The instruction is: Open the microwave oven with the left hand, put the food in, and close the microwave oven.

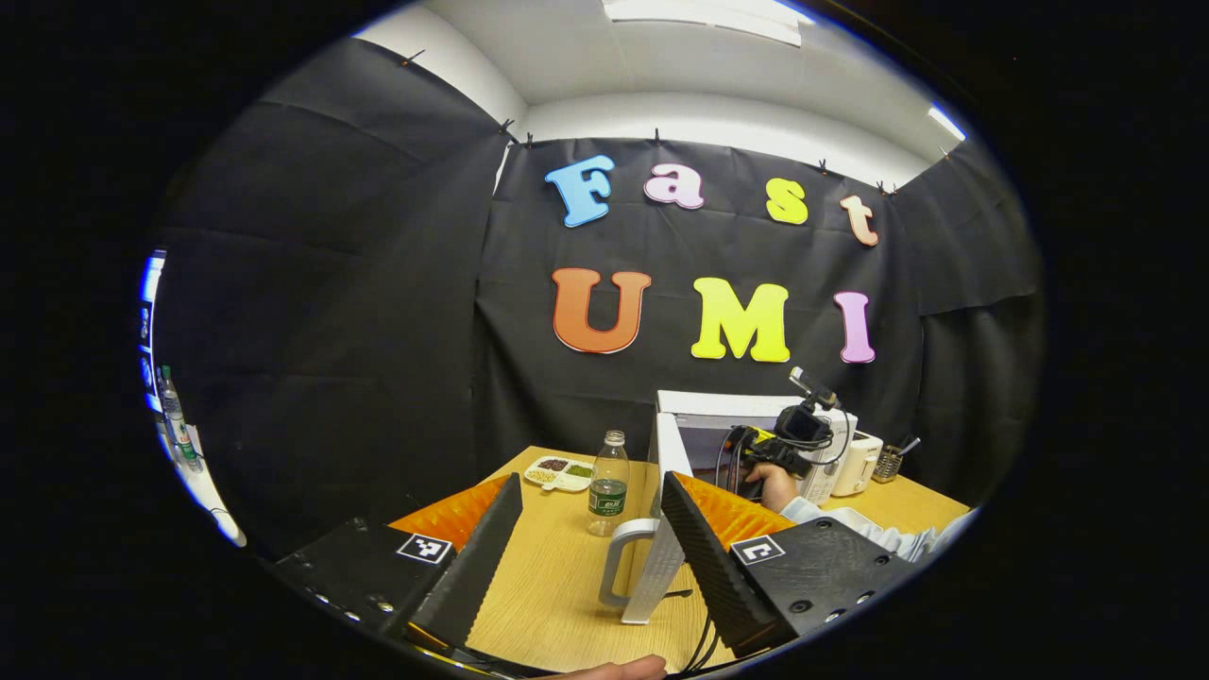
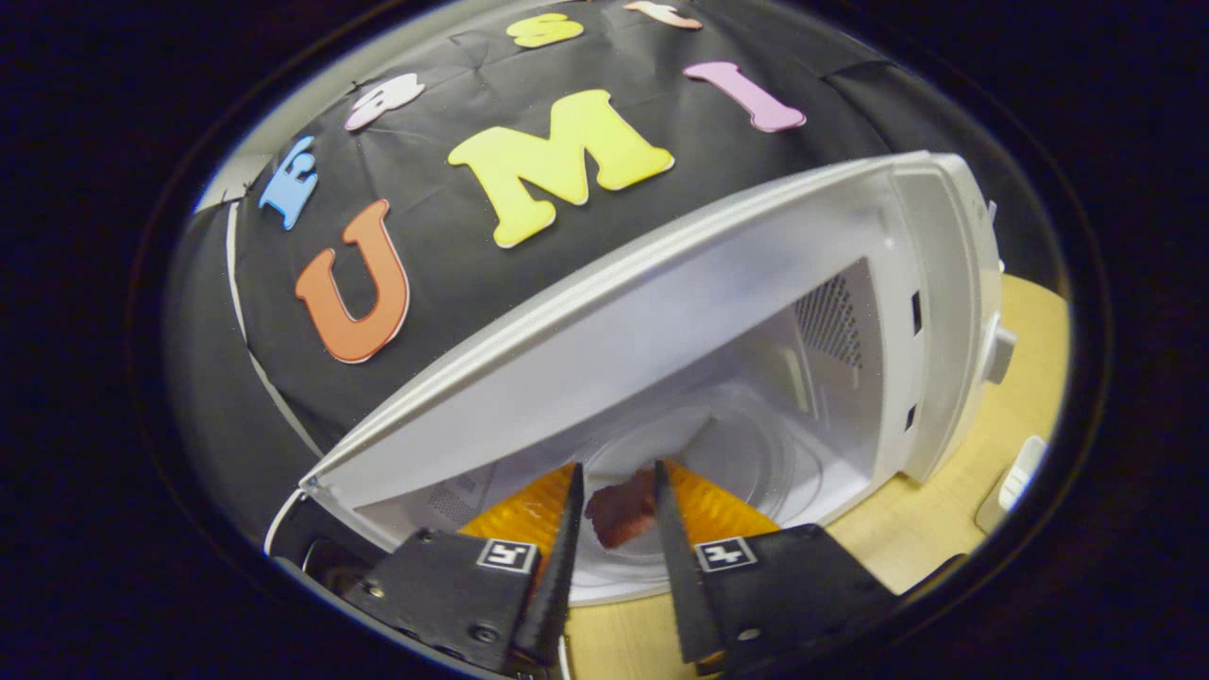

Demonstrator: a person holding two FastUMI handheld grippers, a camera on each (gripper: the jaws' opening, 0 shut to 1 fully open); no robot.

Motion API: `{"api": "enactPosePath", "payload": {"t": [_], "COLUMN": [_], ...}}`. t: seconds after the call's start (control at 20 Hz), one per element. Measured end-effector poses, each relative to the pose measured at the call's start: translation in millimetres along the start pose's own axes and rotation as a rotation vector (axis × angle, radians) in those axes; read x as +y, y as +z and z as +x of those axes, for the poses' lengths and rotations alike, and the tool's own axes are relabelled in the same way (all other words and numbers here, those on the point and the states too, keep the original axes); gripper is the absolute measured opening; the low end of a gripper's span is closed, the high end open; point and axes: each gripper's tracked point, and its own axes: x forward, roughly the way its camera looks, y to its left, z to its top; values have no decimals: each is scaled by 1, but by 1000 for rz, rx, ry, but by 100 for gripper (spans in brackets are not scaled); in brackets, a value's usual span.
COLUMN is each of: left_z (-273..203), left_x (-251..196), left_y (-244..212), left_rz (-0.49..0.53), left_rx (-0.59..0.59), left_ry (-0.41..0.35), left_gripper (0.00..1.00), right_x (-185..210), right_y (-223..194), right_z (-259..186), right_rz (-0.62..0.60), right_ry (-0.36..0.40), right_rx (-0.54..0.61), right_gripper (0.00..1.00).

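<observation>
1. At the far left of the left gripper view, bottles (image 1: 173, 416) stand on a pale ledge outside the booth's black cloth wall; the ceiling above is white with a strip light.
2. On the wooden counter (image 1: 548, 567) lies a small white divided dish (image 1: 559, 472) of grains, and just right of it stands a clear water bottle (image 1: 608, 484).
3. The left tongs (image 1: 590, 548) hang open over the counter, gripping nothing. The open microwave door (image 1: 661, 538) stands edge-on between their fingers, its handle (image 1: 619, 562) nearest the camera, but I cannot tell whether either finger touches it.
4. Farther right, the microwave oven (image 1: 756, 425) sits at the back of the counter. A hand (image 1: 779, 486) holds the right tongs' rig at its mouth, with a white toaster (image 1: 859, 463) and a small dark holder (image 1: 888, 463) beside it.
5. In the right gripper view, the right tongs (image 2: 616, 515) are closed on a reddish piece of food (image 2: 623, 510), both fingers pressing its sides, just inside the oven's cavity (image 2: 756, 444) above the glass turntable (image 2: 680, 444).
6. The step in hand looks like putting the food in: the door is already open and the food is not yet released.
7. The next move likely calls for lowering the food onto the turntable, opening the right tongs, drawing them clear, then swinging the door shut with the left.
</observation>
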Motion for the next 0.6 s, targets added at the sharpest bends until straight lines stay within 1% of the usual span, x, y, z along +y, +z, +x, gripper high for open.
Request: {"api": "enactPosePath", "payload": {"t": [0.05, 0.1, 0.15, 0.2, 0.3, 0.35, 0.4, 0.45, 0.55, 0.6], "left_z": [0, -1, -1, -1, -2, -1, 0, 0, 2, 5], "left_x": [0, 1, 2, 1, 3, 4, 4, 6, 9, 12], "left_y": [-1, -2, -3, -4, -7, -8, -11, -15, -21, -24], "left_rz": [4, 7, 7, 4, -3, -9, -15, -18, -20, -19], "left_rx": [1, 3, 6, 8, 14, 18, 25, 30, 39, 44], "left_ry": [3, 6, 10, 10, 8, 9, 7, 8, 10, 17], "left_gripper": [91, 92, 92, 92, 92, 92, 92, 92, 92, 91], "right_x": [-5, -11, -15, -17, -22, -24, -26, -30, -36, -39], "right_y": [3, 5, 8, 7, 4, 3, 0, 1, 1, 3], "right_z": [-2, -10, -18, -24, -40, -48, -57, -67, -92, -106], "right_rz": [-25, -39, -39, -45, -42, -38, -42, -53, -89, -105], "right_ry": [-10, -20, -14, -11, 8, 19, 33, 42, 67, 83], "right_rx": [-12, -14, -15, -3, 21, 36, 49, 54, 54, 49], "right_gripper": [67, 80, 93, 81, 81, 93, 93, 81, 81, 94]}}
